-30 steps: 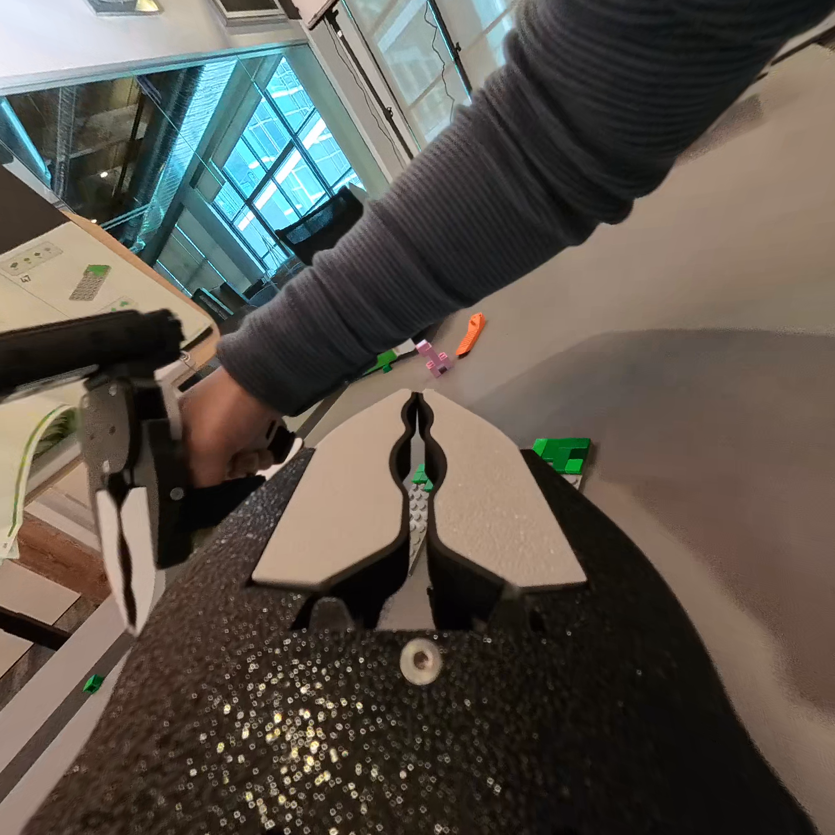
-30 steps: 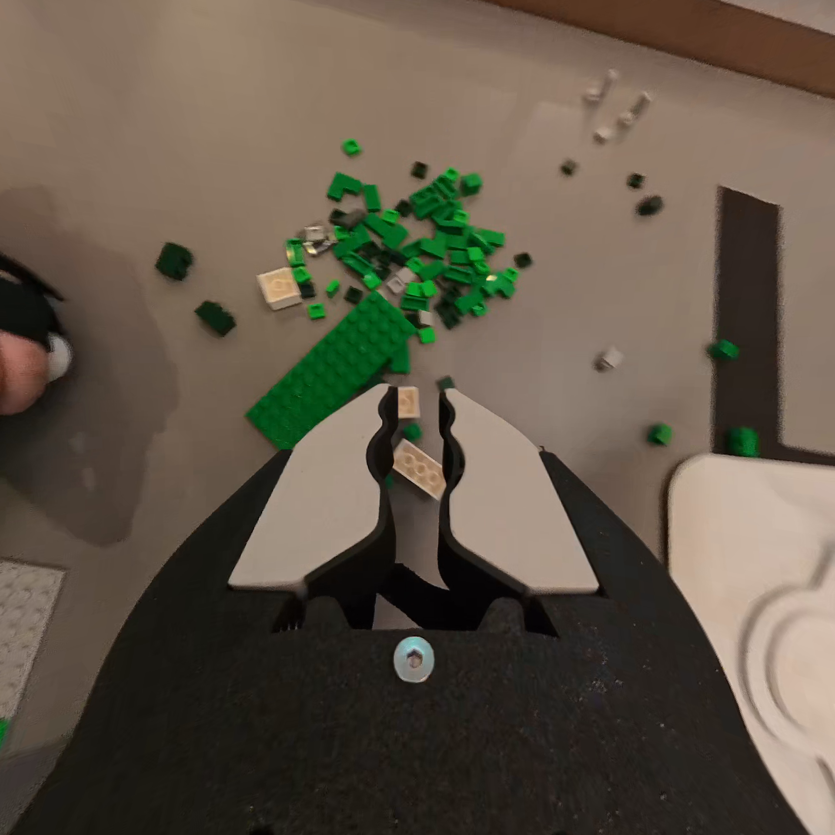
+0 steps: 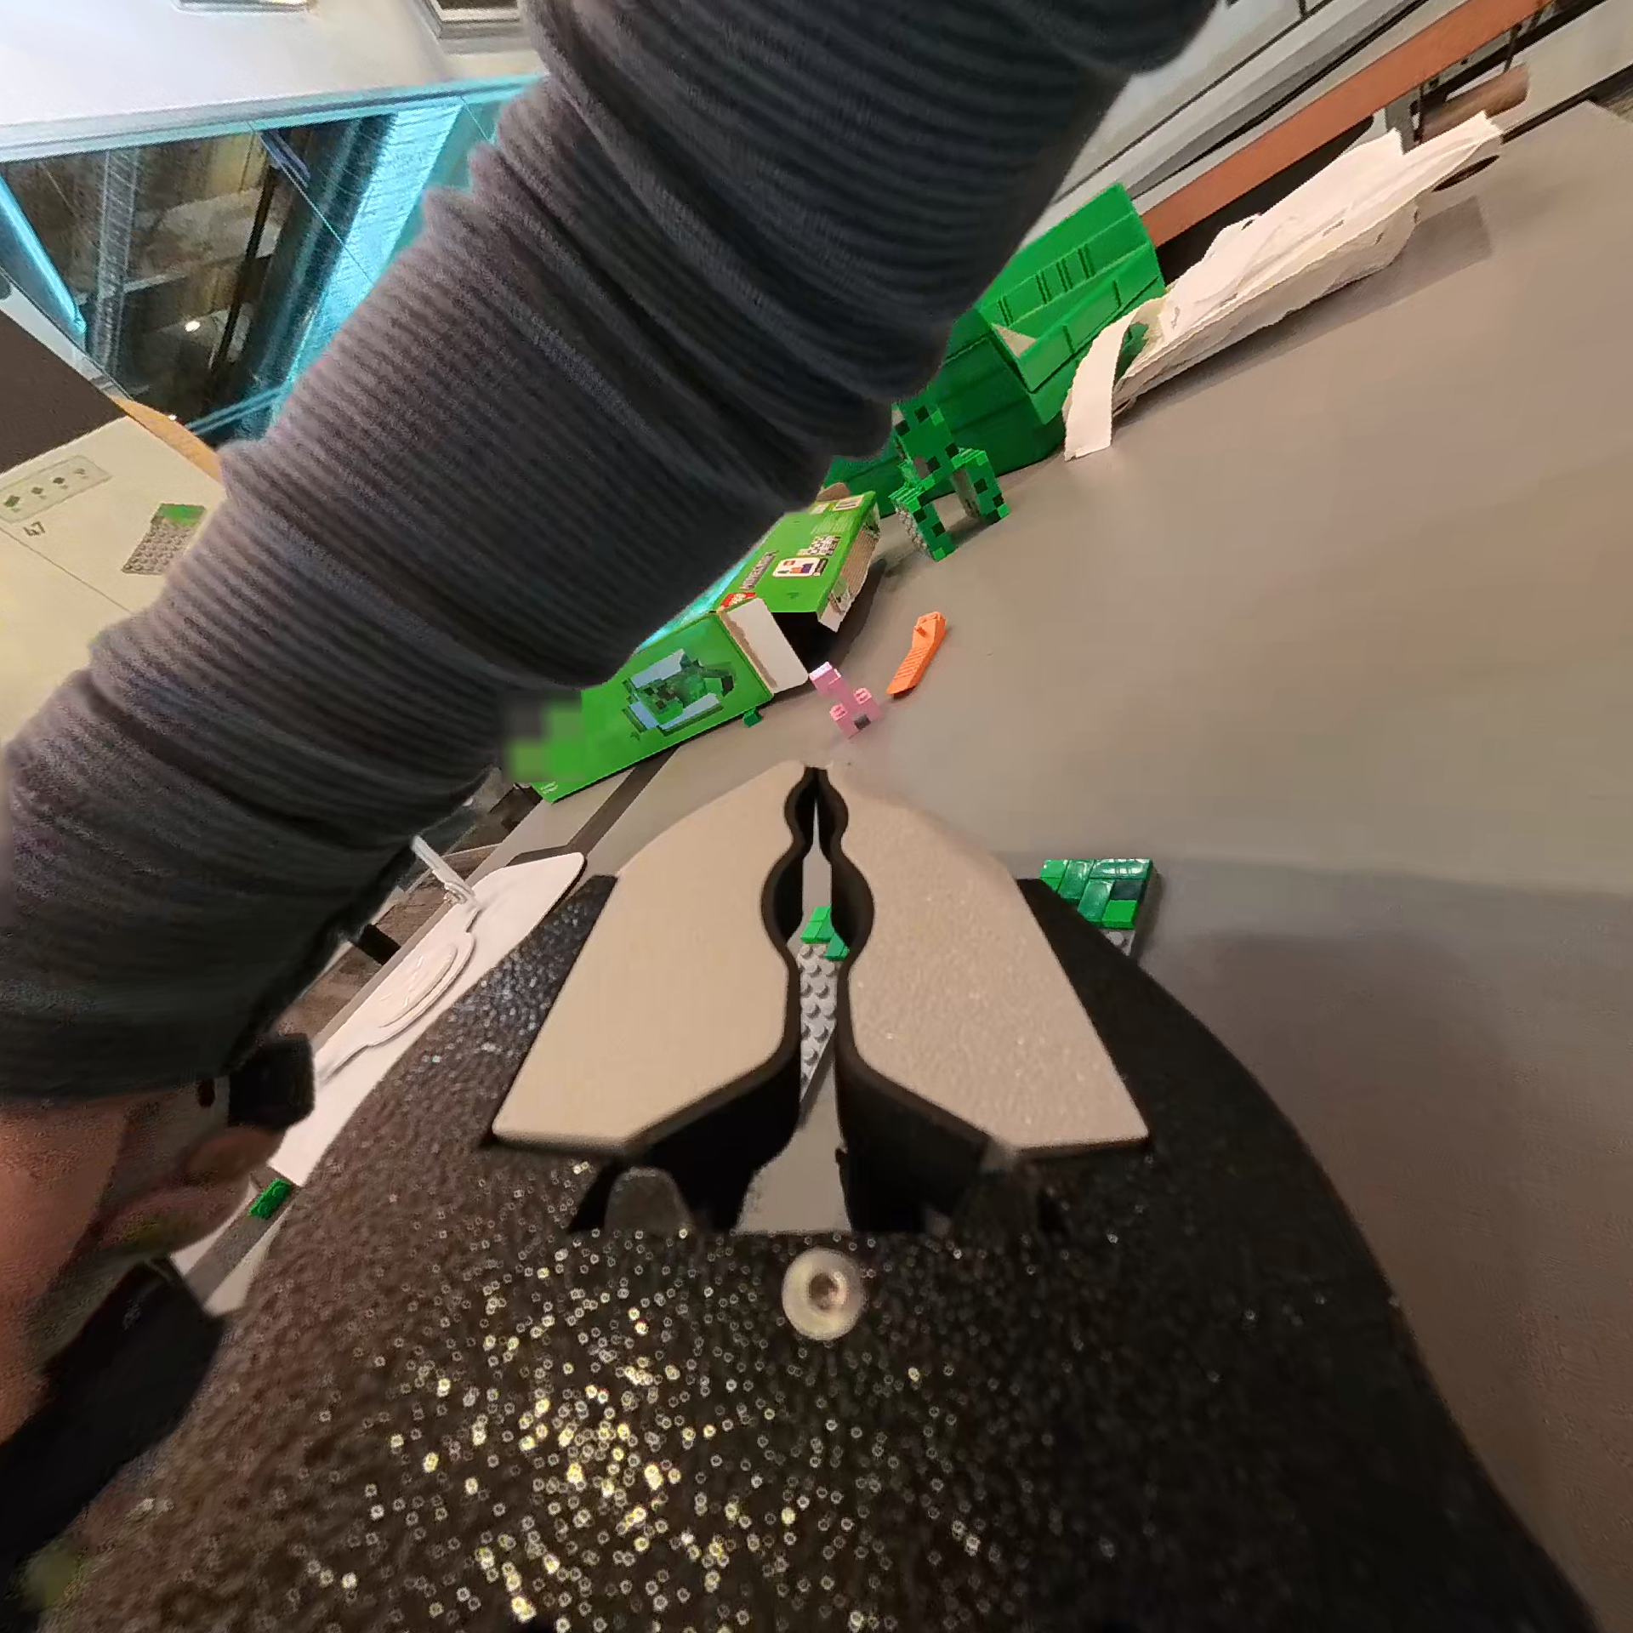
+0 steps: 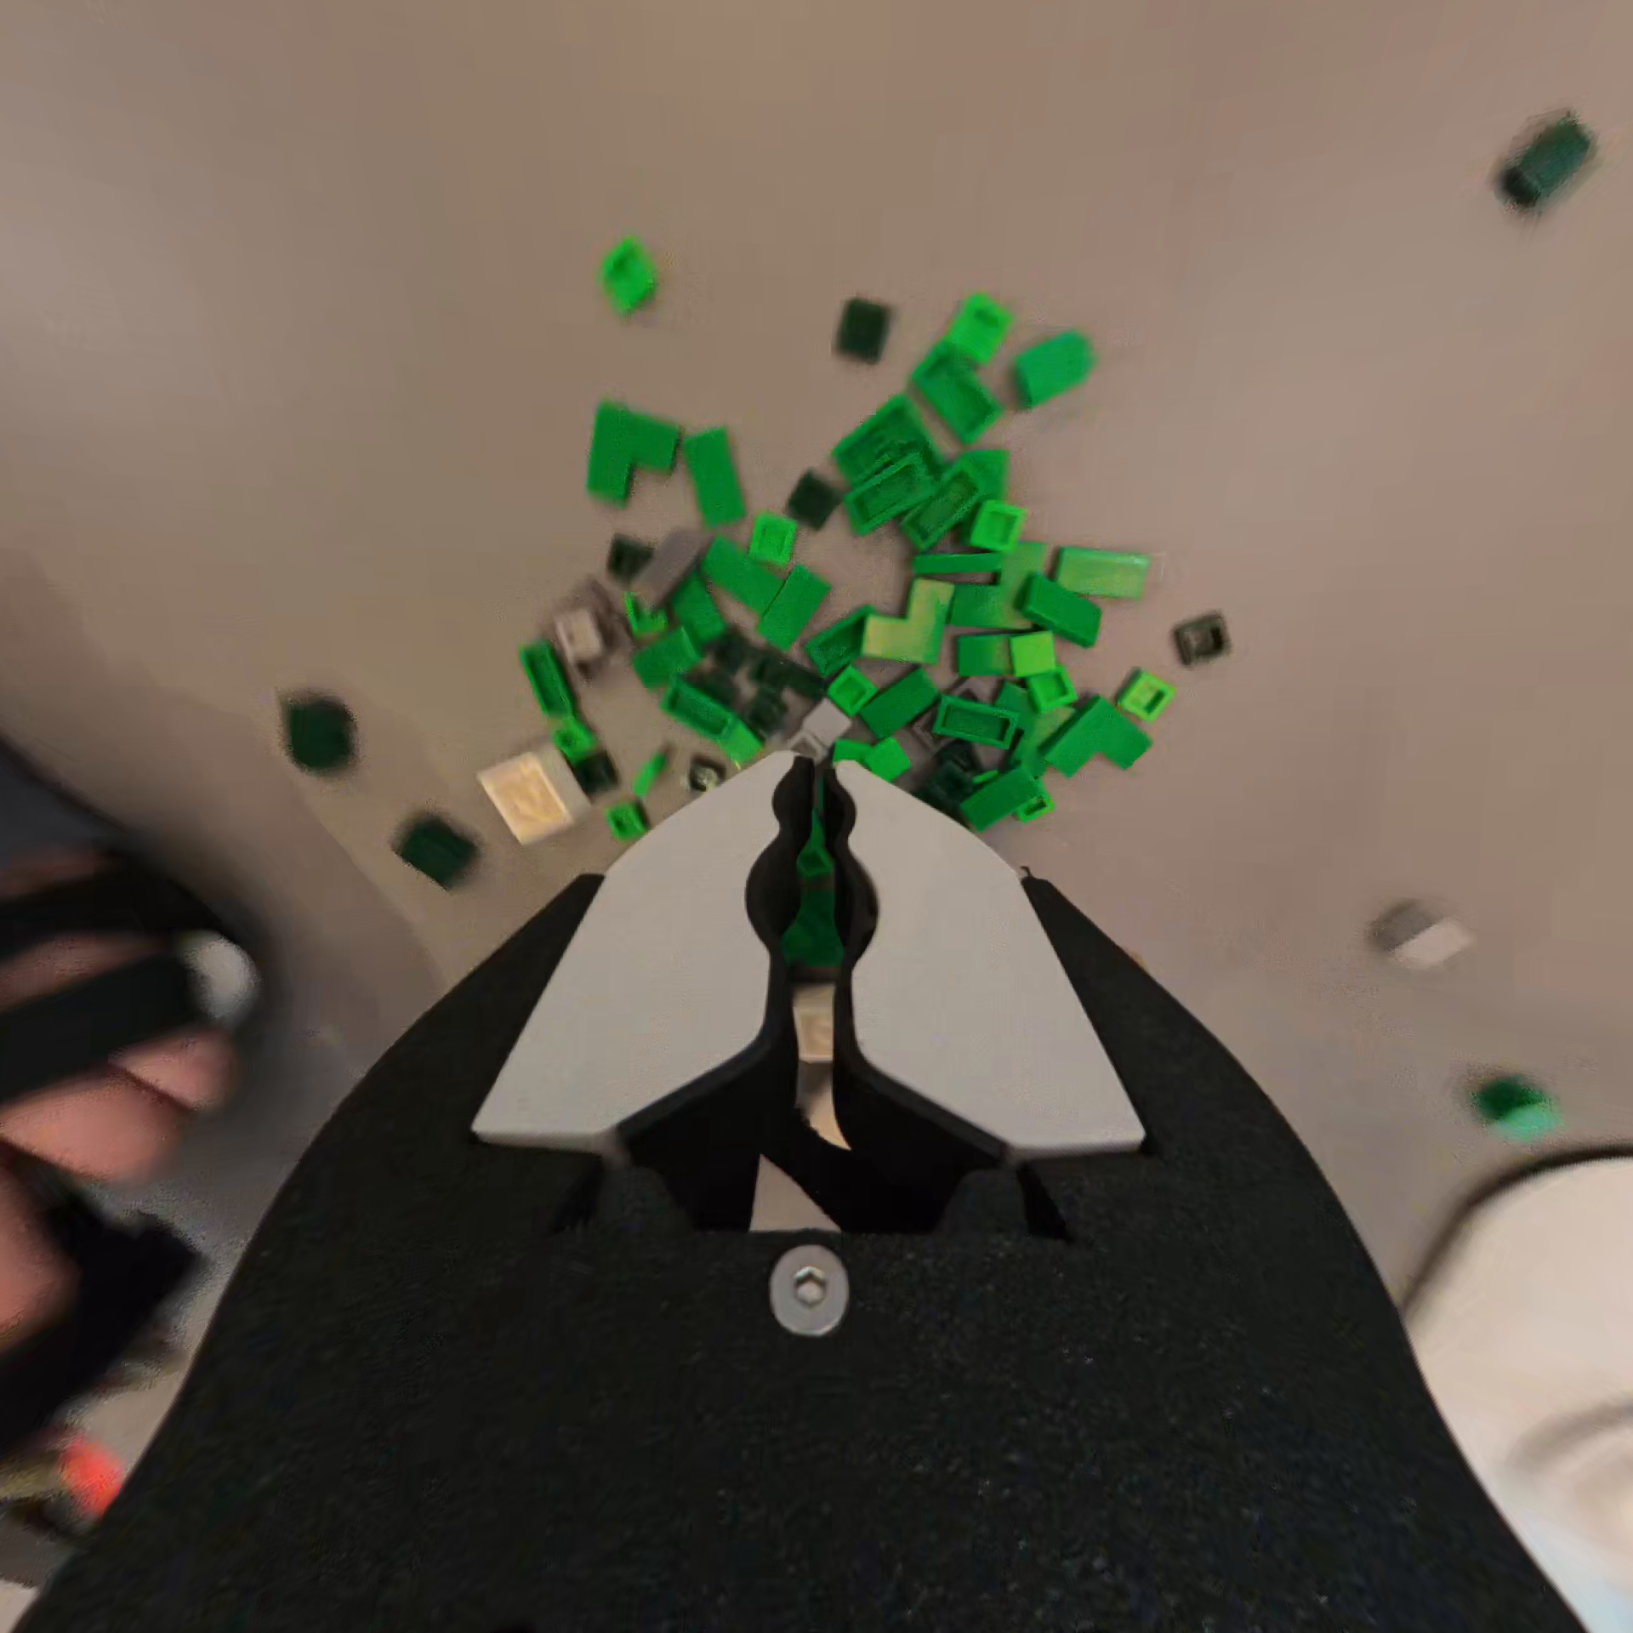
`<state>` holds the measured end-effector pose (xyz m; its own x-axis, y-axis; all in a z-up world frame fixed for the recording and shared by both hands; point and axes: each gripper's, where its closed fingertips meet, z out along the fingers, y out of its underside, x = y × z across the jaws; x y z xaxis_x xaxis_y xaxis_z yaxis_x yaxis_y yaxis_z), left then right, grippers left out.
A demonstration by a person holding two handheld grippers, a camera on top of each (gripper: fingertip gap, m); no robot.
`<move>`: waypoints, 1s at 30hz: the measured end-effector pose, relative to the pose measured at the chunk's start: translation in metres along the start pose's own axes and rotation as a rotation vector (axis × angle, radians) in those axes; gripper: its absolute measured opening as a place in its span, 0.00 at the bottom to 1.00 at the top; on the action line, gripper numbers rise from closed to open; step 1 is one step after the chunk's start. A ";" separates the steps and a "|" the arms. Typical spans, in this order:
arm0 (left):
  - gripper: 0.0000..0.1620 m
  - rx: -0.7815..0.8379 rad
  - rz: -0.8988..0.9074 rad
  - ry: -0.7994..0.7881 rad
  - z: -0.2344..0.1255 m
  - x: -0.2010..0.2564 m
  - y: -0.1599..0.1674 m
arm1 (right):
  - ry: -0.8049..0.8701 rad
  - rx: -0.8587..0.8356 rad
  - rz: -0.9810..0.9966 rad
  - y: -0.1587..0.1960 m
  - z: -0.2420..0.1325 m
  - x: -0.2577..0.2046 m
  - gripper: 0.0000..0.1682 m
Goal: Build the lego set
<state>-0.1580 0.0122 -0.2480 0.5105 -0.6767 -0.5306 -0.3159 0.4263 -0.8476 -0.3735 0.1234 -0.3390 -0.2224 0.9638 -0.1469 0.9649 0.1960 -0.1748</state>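
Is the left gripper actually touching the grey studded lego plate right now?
Touching. The left wrist view shows the left gripper shut, with the grey studded lego plate pinched edge-on between its fingers.

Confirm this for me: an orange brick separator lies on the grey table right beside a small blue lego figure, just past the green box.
One detail is wrong: the small lego figure is pink, not blue. The left wrist view shows it beside the orange brick separator on the grey table, just past the green box.

Loose pile of small green, dark green and grey plastic lego pieces (image 4: pixel 884 610) scattered flat on counter; grey studded lego baseplate (image 3: pixel 817 998) carrying green tiles (image 3: pixel 1100 888).
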 end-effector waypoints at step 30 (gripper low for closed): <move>0.00 -0.006 0.001 0.013 0.001 0.004 0.000 | 0.048 -0.175 0.455 -0.006 0.005 0.002 0.07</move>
<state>-0.1553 0.0100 -0.2500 0.4994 -0.6843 -0.5314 -0.3213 0.4234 -0.8471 -0.3807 0.1234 -0.3433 0.2297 0.9652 -0.1249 0.9727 -0.2233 0.0631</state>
